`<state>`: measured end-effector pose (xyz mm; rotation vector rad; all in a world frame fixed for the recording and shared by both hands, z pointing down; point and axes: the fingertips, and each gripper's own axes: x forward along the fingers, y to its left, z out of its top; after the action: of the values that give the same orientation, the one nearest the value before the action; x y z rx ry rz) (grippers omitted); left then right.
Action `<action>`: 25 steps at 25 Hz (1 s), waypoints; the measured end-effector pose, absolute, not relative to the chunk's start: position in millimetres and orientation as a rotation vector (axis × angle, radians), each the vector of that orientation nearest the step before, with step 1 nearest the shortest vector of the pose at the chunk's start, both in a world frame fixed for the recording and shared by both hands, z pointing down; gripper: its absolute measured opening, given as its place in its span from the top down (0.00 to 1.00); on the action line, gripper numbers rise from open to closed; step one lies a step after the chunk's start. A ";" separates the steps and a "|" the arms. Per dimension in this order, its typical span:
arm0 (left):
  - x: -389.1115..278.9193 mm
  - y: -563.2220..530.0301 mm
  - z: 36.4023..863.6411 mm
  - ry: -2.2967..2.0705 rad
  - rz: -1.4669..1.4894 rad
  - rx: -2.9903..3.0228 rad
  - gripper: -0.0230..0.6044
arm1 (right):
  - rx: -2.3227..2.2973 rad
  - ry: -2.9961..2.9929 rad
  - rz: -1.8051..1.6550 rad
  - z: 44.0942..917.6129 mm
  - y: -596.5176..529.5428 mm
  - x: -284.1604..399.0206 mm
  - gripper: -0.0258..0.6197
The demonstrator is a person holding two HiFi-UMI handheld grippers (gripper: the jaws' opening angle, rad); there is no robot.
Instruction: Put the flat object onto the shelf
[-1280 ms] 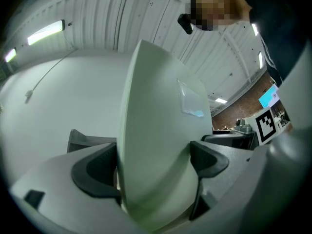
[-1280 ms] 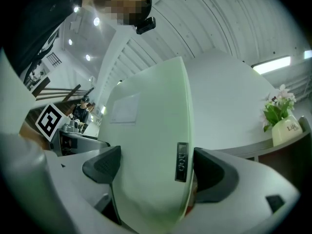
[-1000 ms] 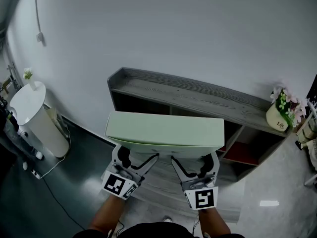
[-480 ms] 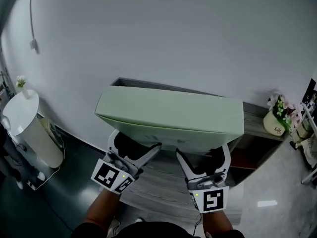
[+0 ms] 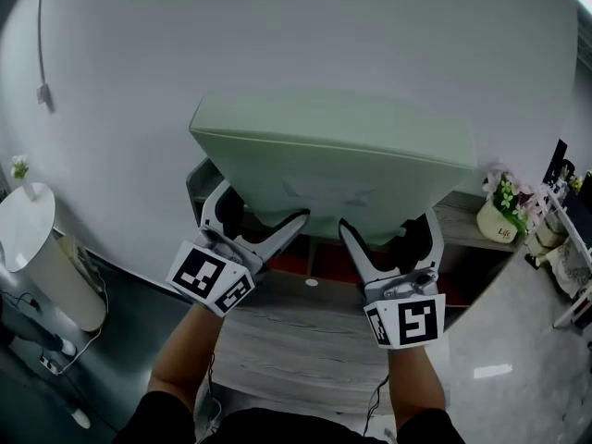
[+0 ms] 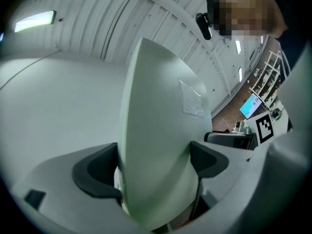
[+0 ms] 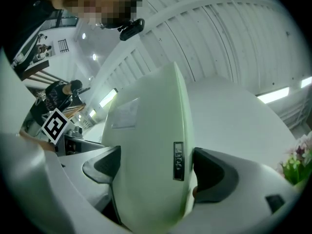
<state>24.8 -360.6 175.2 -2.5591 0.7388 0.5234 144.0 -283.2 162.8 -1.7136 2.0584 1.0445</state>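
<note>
A flat pale green case (image 5: 338, 165) is raised and tilted back in front of the white wall, its underside with a white label facing me. My left gripper (image 5: 261, 227) is shut on its near left edge and my right gripper (image 5: 381, 239) is shut on its near right edge. In the left gripper view the case (image 6: 156, 145) fills the space between the dark pads (image 6: 95, 172). The right gripper view shows the case (image 7: 148, 160) clamped the same way, a small metal badge on its rim. The grey wooden shelf (image 5: 305, 326) lies below and behind, mostly hidden by the case.
A white pot of flowers (image 5: 501, 213) stands on the shelf top at the right. A white round side table (image 5: 37, 248) with a small plant is at the far left, a metal rack (image 5: 569, 252) at the far right. A cable (image 5: 42, 44) hangs on the wall.
Both grippers have lifted the green case higher and tipped it back, so more of its underside shows and it covers more of the shelf. The view has shifted toward the shelf.
</note>
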 end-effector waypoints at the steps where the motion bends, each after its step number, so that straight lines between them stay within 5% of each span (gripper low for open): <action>1: 27.7 -366.1 170.8 0.730 0.522 -2.566 0.23 | -1.721 2.058 1.050 159.2 -287.6 146.2 0.24; 25: 103.8 -519.1 173.9 0.724 0.293 -2.877 0.23 | -1.888 2.212 0.737 152.9 -432.3 215.8 0.24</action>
<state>103.8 -519.1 173.9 -2.8768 0.7239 0.2929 215.8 -432.3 152.9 -1.8876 2.2124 0.7372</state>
